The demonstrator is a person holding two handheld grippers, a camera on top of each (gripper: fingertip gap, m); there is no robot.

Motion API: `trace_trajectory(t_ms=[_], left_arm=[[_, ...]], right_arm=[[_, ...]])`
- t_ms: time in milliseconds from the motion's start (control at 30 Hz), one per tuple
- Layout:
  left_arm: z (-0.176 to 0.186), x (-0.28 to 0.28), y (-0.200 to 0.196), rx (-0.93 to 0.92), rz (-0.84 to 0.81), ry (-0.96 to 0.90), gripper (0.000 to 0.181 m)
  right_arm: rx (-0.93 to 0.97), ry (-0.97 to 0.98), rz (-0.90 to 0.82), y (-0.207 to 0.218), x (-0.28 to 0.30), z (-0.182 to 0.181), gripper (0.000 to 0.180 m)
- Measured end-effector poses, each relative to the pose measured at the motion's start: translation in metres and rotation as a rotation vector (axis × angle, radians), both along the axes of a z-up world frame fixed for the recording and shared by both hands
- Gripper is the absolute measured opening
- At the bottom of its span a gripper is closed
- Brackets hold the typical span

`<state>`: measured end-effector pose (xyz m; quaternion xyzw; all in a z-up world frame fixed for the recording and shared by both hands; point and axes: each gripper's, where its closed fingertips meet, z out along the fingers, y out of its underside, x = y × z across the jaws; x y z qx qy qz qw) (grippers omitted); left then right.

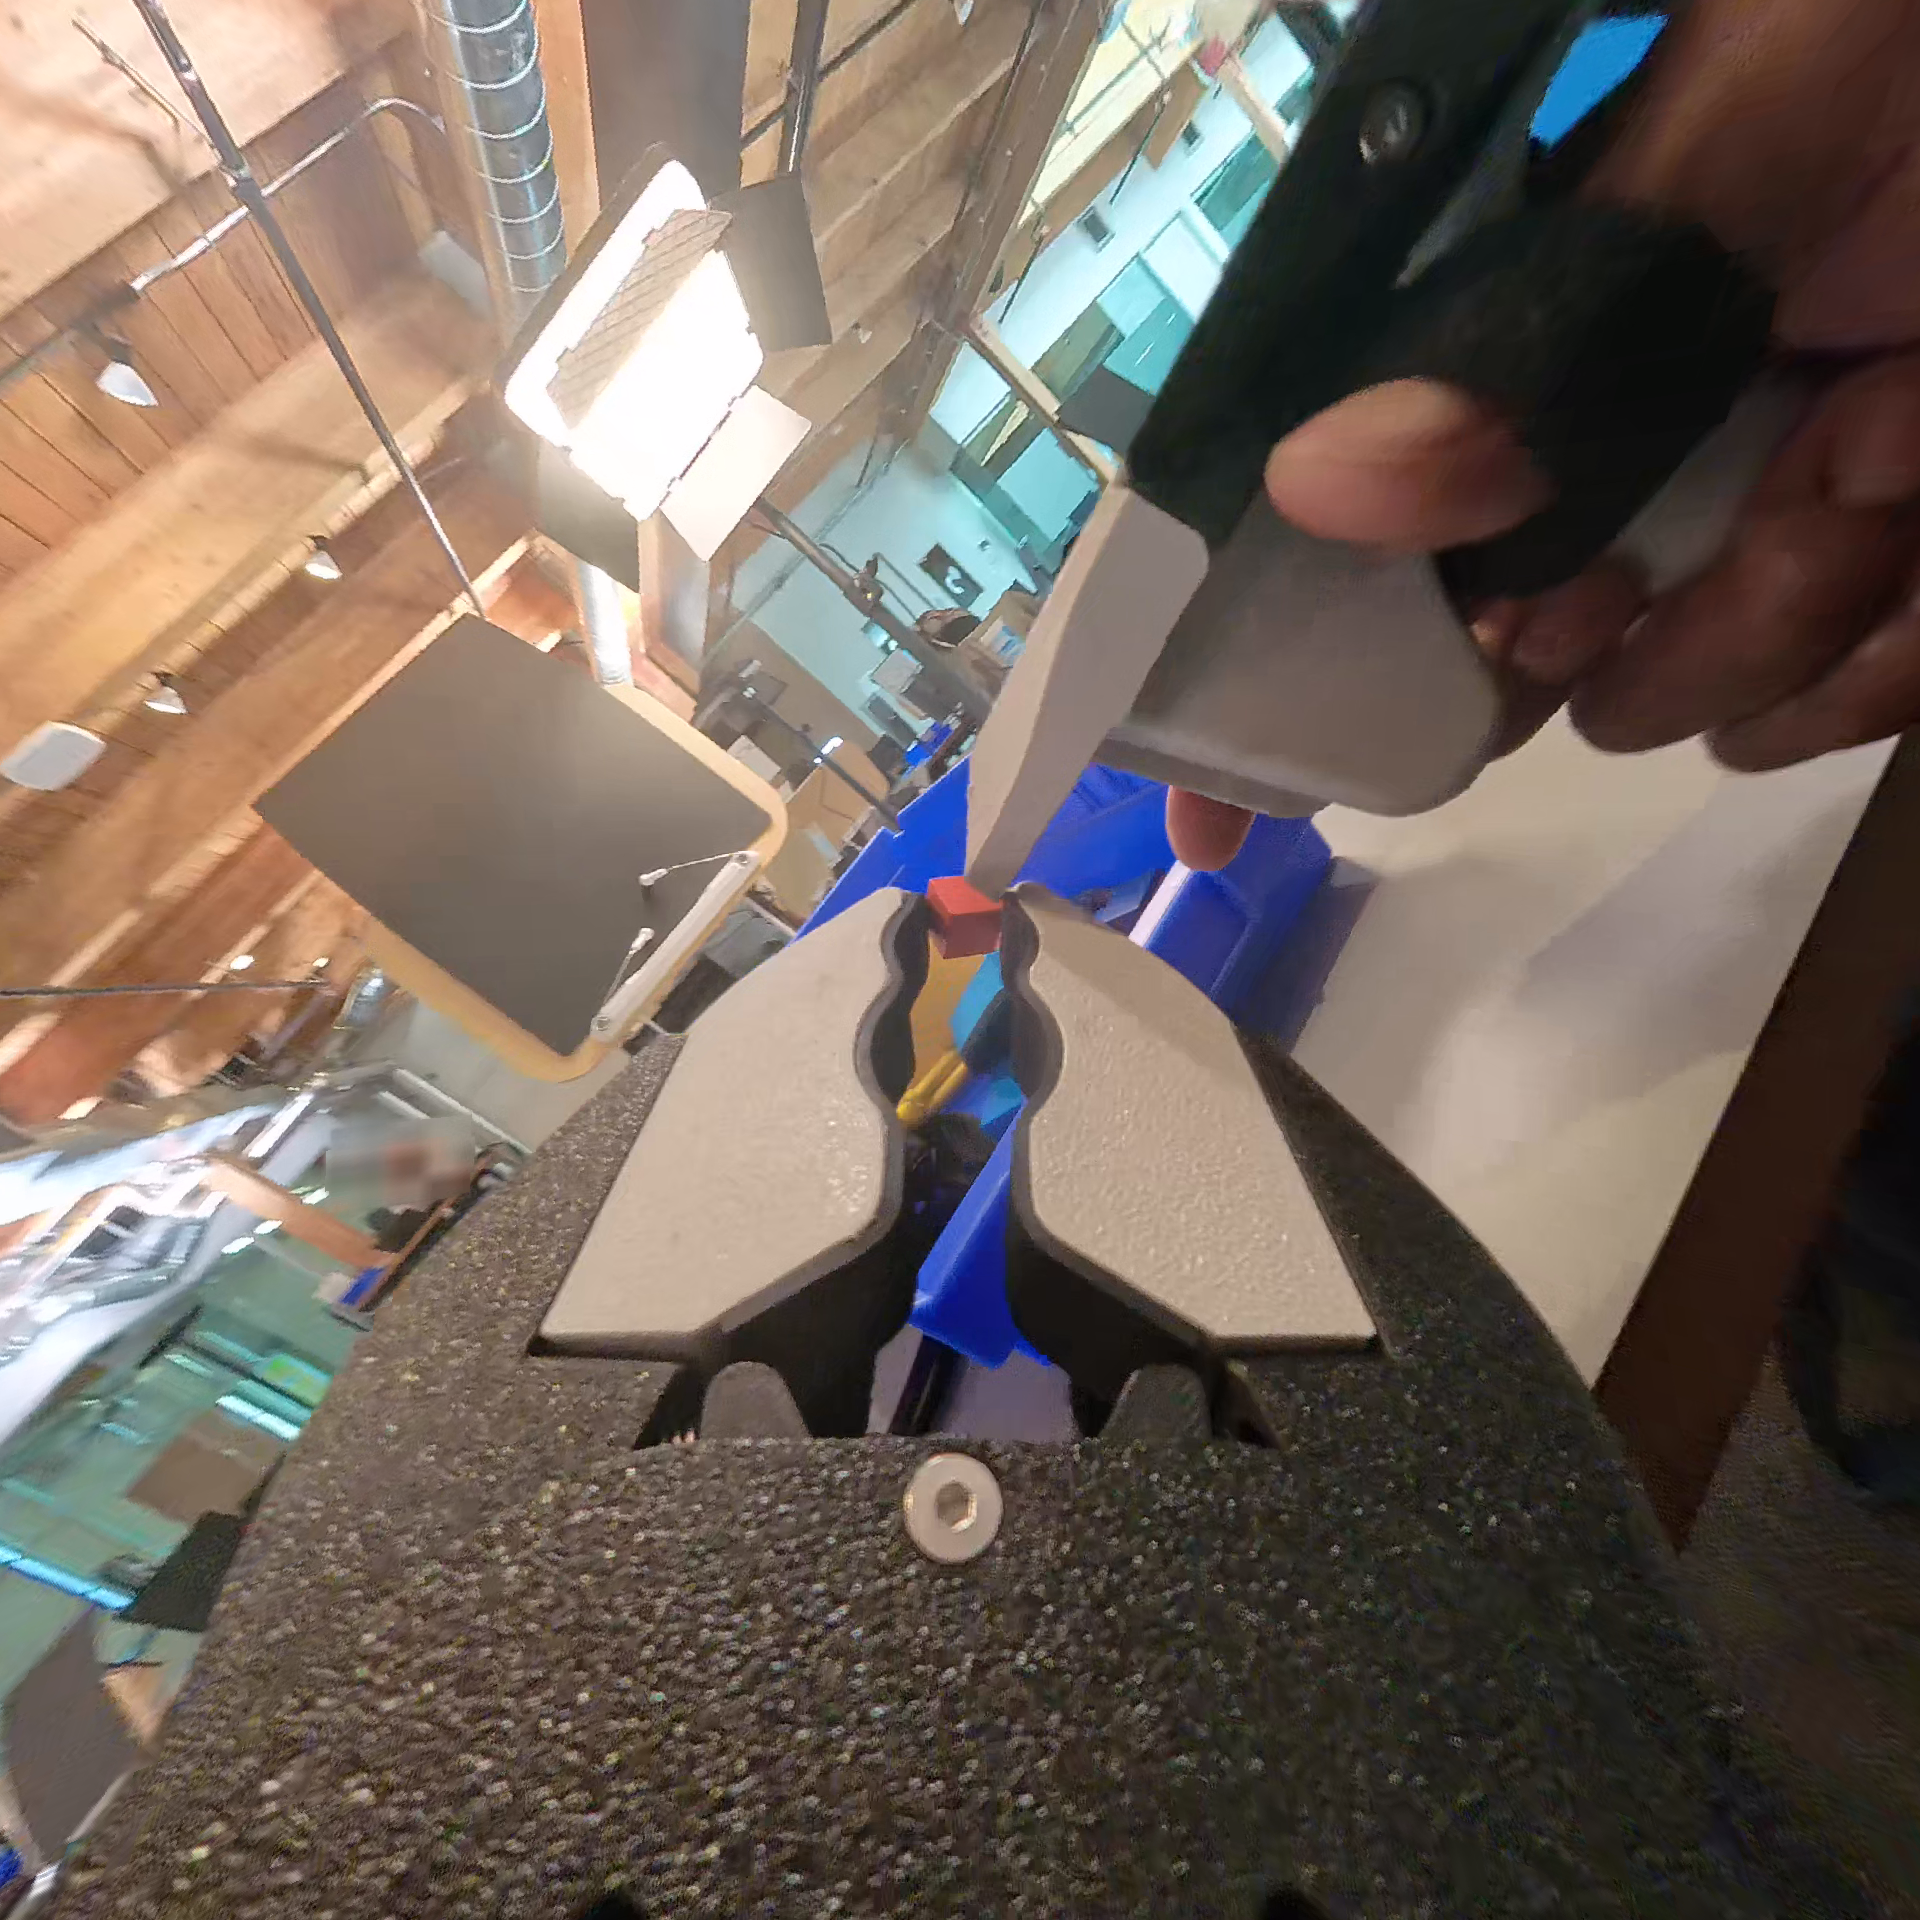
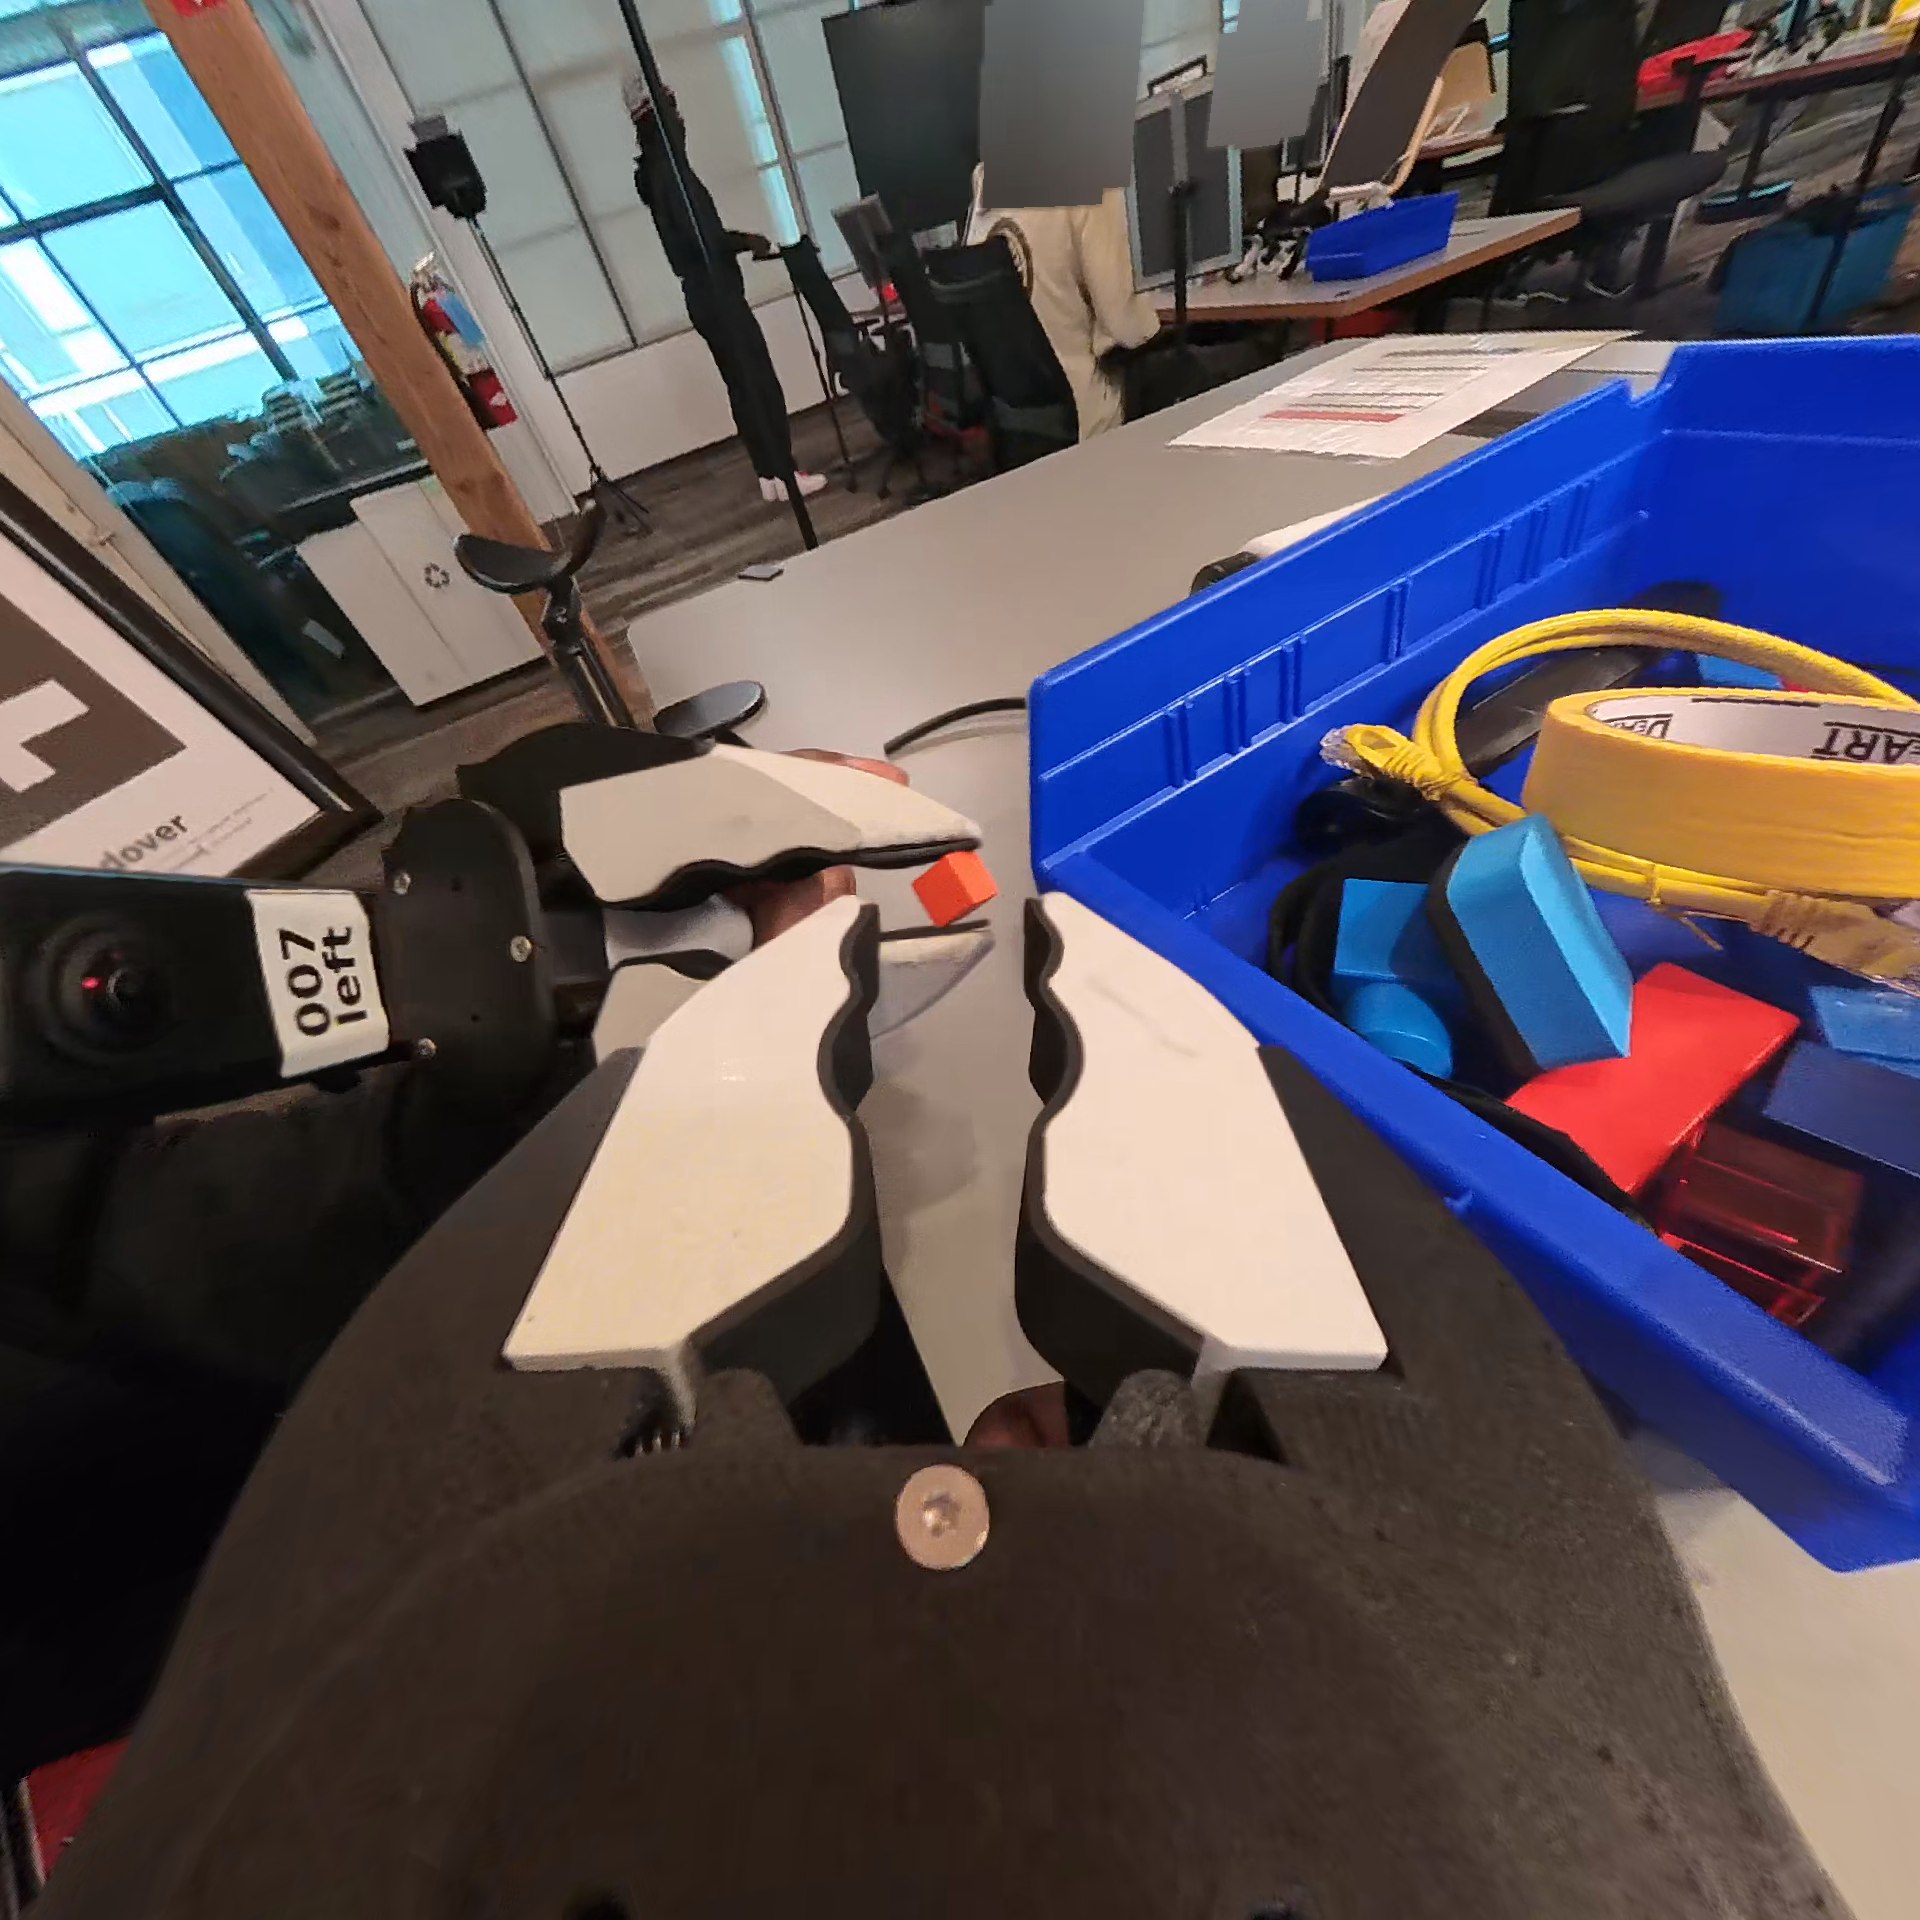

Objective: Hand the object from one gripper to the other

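A small red cube [image 1: 961, 920] sits pinched between the fingertips of my left gripper [image 1: 963, 912], held in the air. In the right wrist view the left gripper [image 2: 971, 885] reaches in from the left with the cube [image 2: 954, 888] between its upper and lower tips. My right gripper [image 2: 951, 912] is open, its two fingers standing either side of the cube and just short of it. In the left wrist view a finger of the right gripper [image 1: 1049, 707] comes down from the upper right, its tip at the cube's top edge.
A blue bin [image 2: 1247, 727] stands close on the right, holding a yellow cable [image 2: 1621, 634], a yellow tape roll [image 2: 1704, 800] and blue and red blocks. It rests on a grey table [image 2: 935, 613] with a paper sheet [image 2: 1382, 395]. People stand far behind.
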<state>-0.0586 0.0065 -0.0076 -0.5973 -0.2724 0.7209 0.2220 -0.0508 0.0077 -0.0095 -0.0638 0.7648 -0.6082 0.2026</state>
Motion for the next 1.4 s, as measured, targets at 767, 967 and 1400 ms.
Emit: trace_trajectory(t_ms=[767,967,1400], left_arm=[[-0.006,0.002,-0.008,0.092,-0.056,0.016,0.029],[0.014,0.015,-0.029,0.307,-0.091,0.113,0.026],[0.03,0.032,-0.058,0.618,-0.175,0.193,0.02]], right_arm=[[-0.025,-0.018,0.008,-0.006,-0.013,-0.008,0.014],[-0.06,-0.087,0.031,-0.006,-0.028,-0.009,0.014],[-0.052,-0.08,0.001,-0.01,-0.033,-0.011,0.014]])
